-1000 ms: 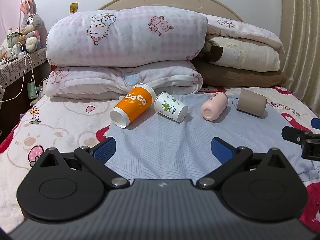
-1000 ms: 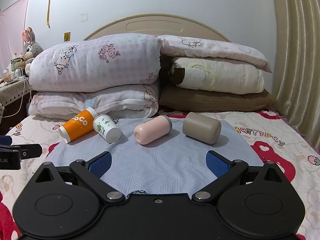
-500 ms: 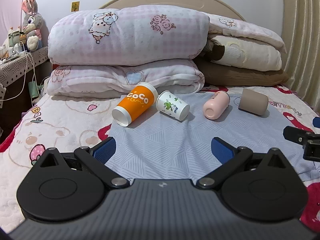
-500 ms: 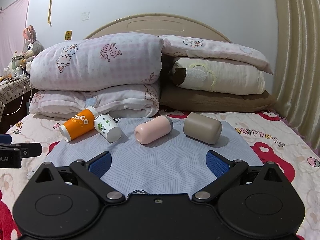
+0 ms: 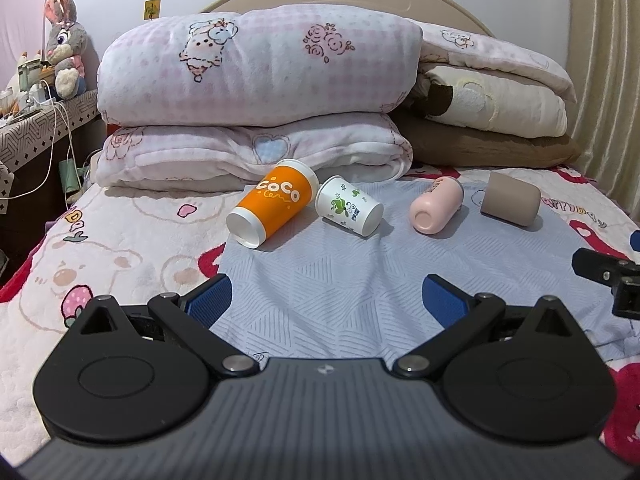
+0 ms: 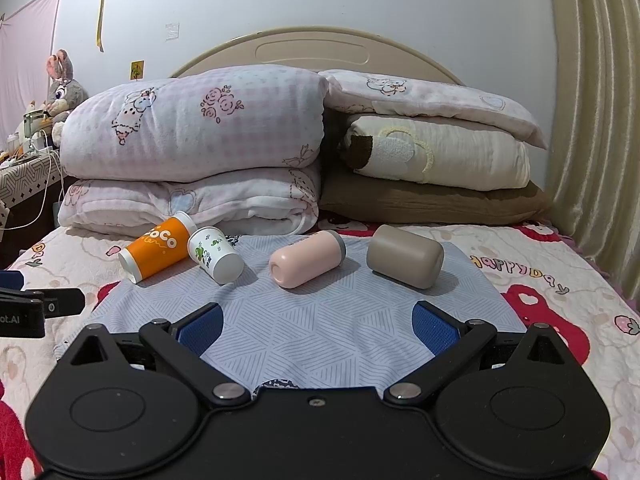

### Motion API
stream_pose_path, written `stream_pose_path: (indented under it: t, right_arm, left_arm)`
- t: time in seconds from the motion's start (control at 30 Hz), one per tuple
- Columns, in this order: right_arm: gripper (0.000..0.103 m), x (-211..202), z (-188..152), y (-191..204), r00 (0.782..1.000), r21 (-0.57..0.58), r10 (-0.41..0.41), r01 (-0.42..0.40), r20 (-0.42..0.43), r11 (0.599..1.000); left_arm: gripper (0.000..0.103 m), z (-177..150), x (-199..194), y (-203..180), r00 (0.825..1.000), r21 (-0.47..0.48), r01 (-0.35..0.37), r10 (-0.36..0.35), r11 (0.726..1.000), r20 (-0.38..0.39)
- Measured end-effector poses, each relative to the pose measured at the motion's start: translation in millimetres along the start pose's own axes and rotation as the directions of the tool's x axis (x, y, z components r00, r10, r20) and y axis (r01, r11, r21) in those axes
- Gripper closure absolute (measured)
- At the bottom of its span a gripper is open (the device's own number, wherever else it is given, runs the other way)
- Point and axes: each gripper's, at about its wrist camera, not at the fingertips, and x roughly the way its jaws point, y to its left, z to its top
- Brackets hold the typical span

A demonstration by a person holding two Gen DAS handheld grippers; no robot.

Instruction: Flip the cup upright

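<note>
Several cups lie on their sides on a blue-grey cloth (image 5: 332,280) on the bed. From left: an orange COCO cup (image 5: 274,208) (image 6: 154,248), a small white cup with green print (image 5: 349,211) (image 6: 214,254), a pink cup (image 5: 436,211) (image 6: 306,258) and a taupe cup (image 5: 510,204) (image 6: 405,256). My left gripper (image 5: 326,300) is open and empty, short of the orange and white cups. My right gripper (image 6: 318,328) is open and empty, short of the pink cup. Each gripper shows at the edge of the other's view.
Folded quilts (image 5: 256,80) and pillows (image 6: 436,160) are stacked behind the cups against the headboard. A bedside shelf (image 5: 36,128) with cables and a plush rabbit (image 5: 64,40) stands at the left. Curtains (image 6: 592,120) hang at the right.
Both grippers have drifted slightly; the cups sit a little lower and nearer in the left wrist view. The cups have not moved. Both grippers stay open.
</note>
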Motion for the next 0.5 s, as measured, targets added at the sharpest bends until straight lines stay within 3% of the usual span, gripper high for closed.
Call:
stream_pose_path:
  t: [0.5]
  right_arm:
    - [0.001, -1.1, -1.0, 1.7, 1.0, -0.012, 0.001, -0.001, -0.001, 1.0]
  left_arm:
    - [0.0, -0.2, 2.2, -6.8, 1.0, 0.028, -0.025, 0.025, 0.999, -0.007]
